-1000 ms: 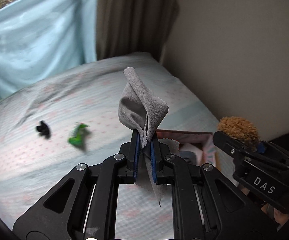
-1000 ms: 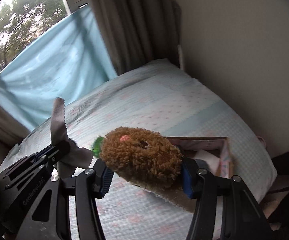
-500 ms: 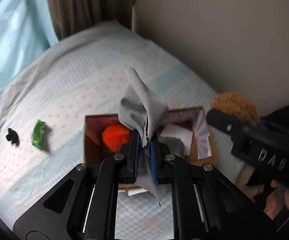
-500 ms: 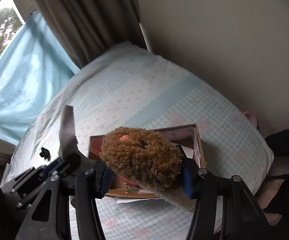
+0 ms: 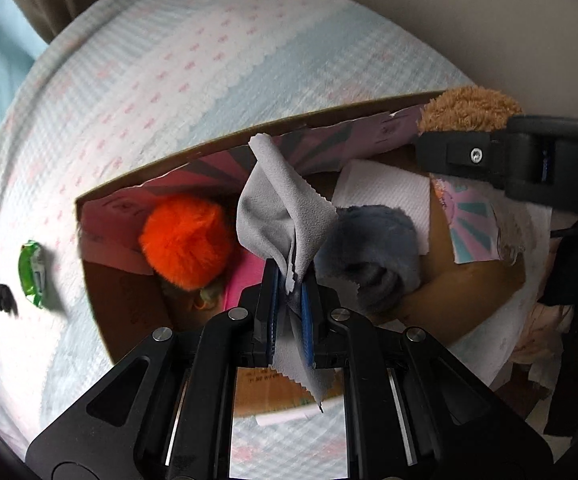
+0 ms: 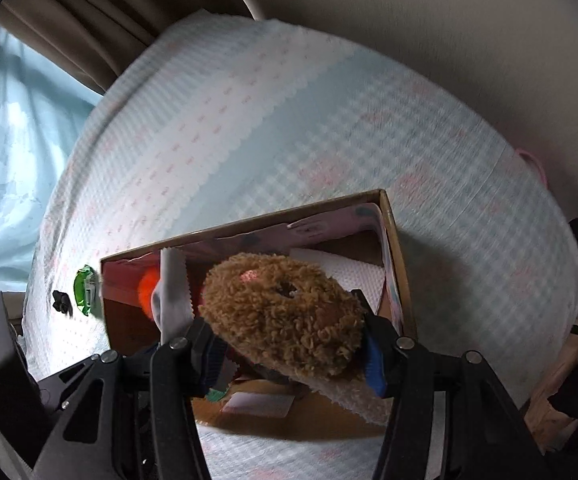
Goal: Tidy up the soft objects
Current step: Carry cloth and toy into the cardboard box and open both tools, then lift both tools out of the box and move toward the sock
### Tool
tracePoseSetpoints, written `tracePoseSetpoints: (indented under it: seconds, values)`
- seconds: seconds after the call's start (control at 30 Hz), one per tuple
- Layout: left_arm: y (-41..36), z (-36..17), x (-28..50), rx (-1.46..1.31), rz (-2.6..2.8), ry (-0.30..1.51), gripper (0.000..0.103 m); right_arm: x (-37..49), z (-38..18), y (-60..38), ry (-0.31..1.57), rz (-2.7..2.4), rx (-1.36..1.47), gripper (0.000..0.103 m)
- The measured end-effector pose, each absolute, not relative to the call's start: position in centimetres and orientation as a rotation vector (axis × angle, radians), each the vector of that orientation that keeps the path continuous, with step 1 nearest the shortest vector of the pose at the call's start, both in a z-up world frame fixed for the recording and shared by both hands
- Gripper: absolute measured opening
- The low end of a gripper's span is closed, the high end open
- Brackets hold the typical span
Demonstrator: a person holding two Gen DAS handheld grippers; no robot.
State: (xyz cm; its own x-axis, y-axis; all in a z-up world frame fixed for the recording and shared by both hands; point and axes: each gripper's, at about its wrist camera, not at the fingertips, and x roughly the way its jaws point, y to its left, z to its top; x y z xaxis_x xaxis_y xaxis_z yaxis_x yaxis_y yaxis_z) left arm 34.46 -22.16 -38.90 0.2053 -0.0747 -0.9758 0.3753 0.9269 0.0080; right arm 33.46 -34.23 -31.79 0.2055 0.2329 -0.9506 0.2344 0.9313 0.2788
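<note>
Left gripper (image 5: 289,300): clamped tight on a grey cloth (image 5: 285,216), which stood up in a loose fold above the jaws and trailed out below them.
Right gripper (image 6: 293,354): held about half open around a brown plush toy (image 6: 285,312), the pads pressing on both sides of it.
Where the load was: both pieces hung over the open cardboard box (image 5: 225,142) on the bed (image 5: 161,60), pointing steeply down into it.
Box contents: an orange pompom (image 5: 185,240), a dark grey bundle (image 5: 373,248) and a white paper towel (image 5: 389,192) already lay inside.
Still outside: a green packet (image 5: 31,268) and a small black item (image 5: 3,298) sat on the bed just left of the box.
Risk – cloth: it was light and limp, so on release it might cling to a pad or drape over the box wall instead of dropping in.
Risk – toy: it was bulky and sat near the right wall; let go too far that way, it could catch the rim and roll onto the bed.
Risk – crowding: the two grippers were close together – they could knock each other.
</note>
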Motion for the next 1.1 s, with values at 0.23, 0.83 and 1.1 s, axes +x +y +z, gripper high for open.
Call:
tracePoseSetpoints:
  seconds: [0.23,0.83,1.1]
  values:
    - [-21.9,-40.0,35.6,0.316,-0.38,1.415,0.036,35.2,-34.2,-35.0,1.462,0.047,0.493,0.068]
    - [-19.3,-36.3,33.9,0.238,-0.324,1.398,0.103,33.9,-31.7,-34.5,1.403,0.093,0.472,0.103]
    - [-17.9,-30.2,30.6,0.179,-0.303,1.301,0.103,31.5,-25.8,-32.9,1.305,0.096,0.38,0.103]
